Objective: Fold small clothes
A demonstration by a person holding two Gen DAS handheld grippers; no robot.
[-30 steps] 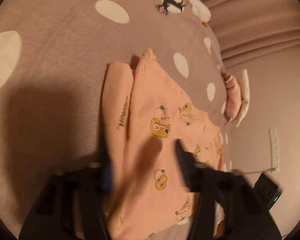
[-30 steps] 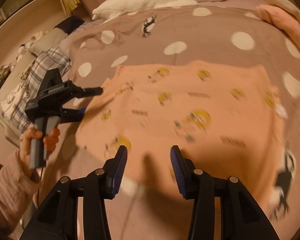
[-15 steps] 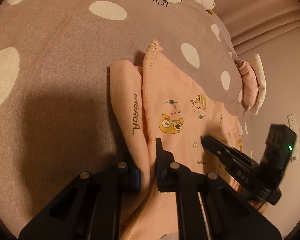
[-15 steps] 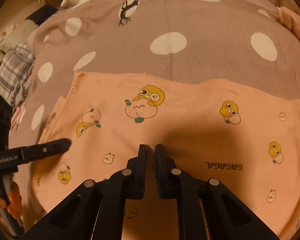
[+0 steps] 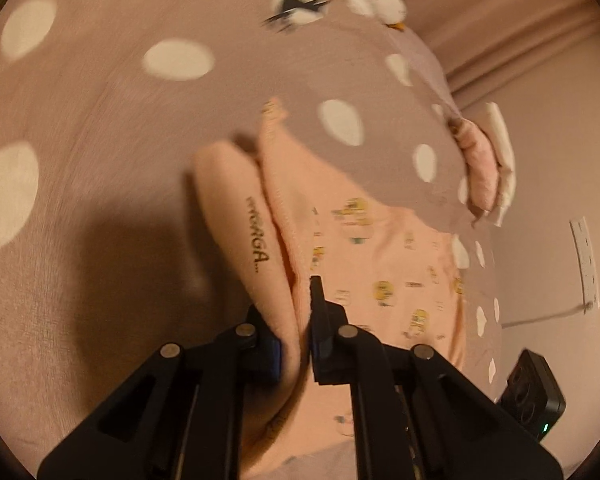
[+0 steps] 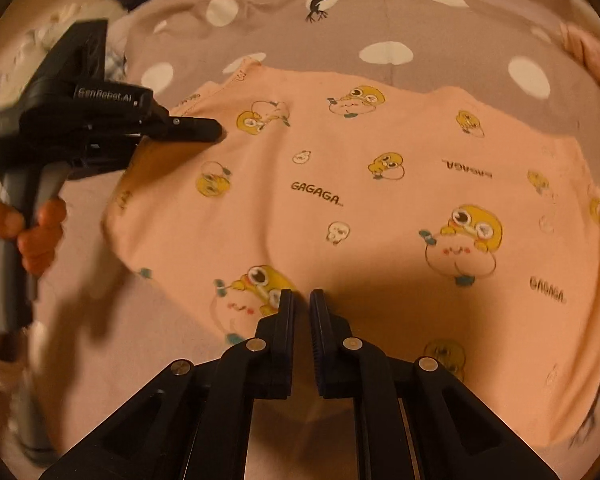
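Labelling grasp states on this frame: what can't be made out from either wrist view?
- Right gripper: whether its fingers pinch the peach cartoon-print garment; the hem is hidden behind them.
- Left wrist view: motion blur smears the garment's prints.
- Left gripper: the fold's lower edge, hidden behind its fingers.

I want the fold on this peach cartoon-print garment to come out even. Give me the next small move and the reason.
Probably lift both tongs together and carry the near edge toward the far edge. The left tongs are shut on the peach cartoon-print garment, and the right tongs look pinched on its near hem, while the rest lies flat on the mauve polka-dot bedspread.
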